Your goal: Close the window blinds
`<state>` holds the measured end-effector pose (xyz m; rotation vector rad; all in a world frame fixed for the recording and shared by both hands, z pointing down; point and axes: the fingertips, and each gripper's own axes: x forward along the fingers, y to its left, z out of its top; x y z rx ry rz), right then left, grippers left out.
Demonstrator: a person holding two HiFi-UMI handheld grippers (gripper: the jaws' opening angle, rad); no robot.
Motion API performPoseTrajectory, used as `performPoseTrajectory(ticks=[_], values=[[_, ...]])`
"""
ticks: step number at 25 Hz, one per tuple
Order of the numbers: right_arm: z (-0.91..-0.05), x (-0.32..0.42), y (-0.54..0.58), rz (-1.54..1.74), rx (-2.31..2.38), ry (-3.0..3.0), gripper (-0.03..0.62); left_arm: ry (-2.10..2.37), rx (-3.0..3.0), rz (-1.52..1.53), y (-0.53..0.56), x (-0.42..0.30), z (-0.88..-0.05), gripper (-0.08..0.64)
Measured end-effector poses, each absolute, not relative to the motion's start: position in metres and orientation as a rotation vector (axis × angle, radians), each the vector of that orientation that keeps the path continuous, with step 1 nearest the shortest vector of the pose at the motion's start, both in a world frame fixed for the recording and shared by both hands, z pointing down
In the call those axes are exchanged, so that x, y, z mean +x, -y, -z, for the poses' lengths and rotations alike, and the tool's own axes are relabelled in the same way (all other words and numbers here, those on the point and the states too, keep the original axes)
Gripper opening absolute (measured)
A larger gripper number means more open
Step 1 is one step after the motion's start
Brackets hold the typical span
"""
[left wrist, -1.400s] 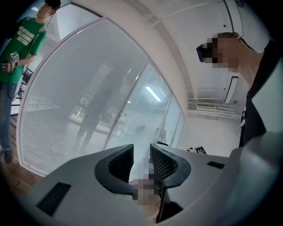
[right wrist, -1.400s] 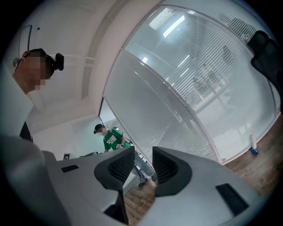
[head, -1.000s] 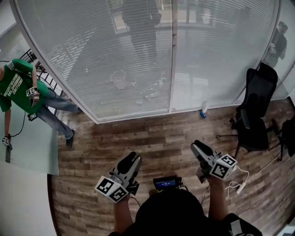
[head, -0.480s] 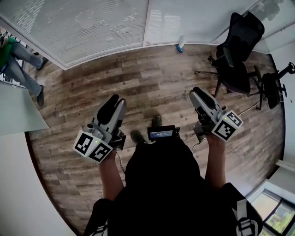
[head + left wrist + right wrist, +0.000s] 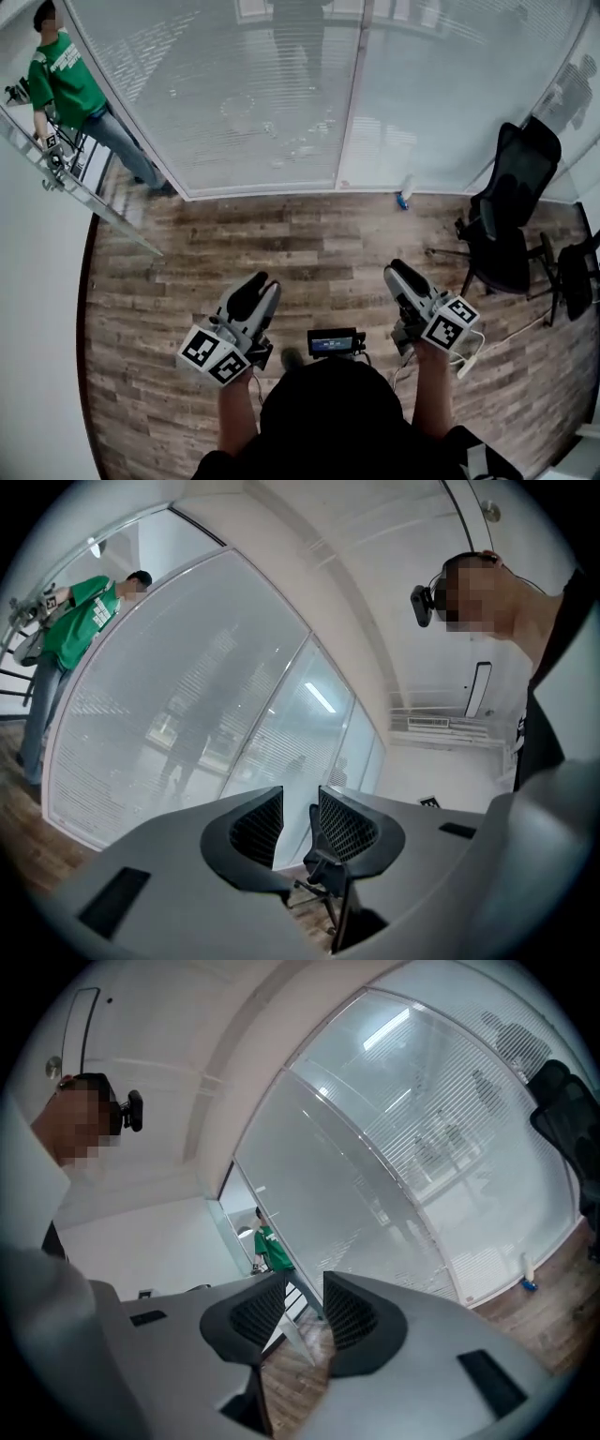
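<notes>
The window blinds (image 5: 253, 103) hang down over the whole glass wall, in two panels split by an upright frame, and reach the bottom rail. Their slats show as fine level lines, and dim figures show on or through them, so I cannot tell whether the slats are turned fully shut. The wooden floor (image 5: 309, 244) lies bare between the wall and the person wearing the camera, who stands well back from the glass. A black office chair (image 5: 511, 216) stands at the right near the wall, and a person in a green shirt (image 5: 70, 89) stands at the far left. The left gripper (image 5: 255, 291) and right gripper (image 5: 398, 277) are held level at waist height; each has its jaws narrowly apart with nothing between them. A small bottle (image 5: 404, 195) stands at the foot of the glass. This fits either walking up to the blinds or standing off with them drawn. Any further closing would need a wand or cord, and I see none
</notes>
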<state>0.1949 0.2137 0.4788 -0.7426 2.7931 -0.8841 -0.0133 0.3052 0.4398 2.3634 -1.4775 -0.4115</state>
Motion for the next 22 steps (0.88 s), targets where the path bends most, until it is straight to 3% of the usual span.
performPoseTrajectory(ticks=[16,22], values=[[-0.531,0.216,-0.218,1.029,-0.596,-2.767,0.126,1.541,2.280,0.262,-0.328,0.026,-0.465,0.129],[-0.526,0.226,-0.221,0.998,-0.606,-2.773,0.093,1.522,2.290,0.291,-0.321,0.031,-0.470,0.129]])
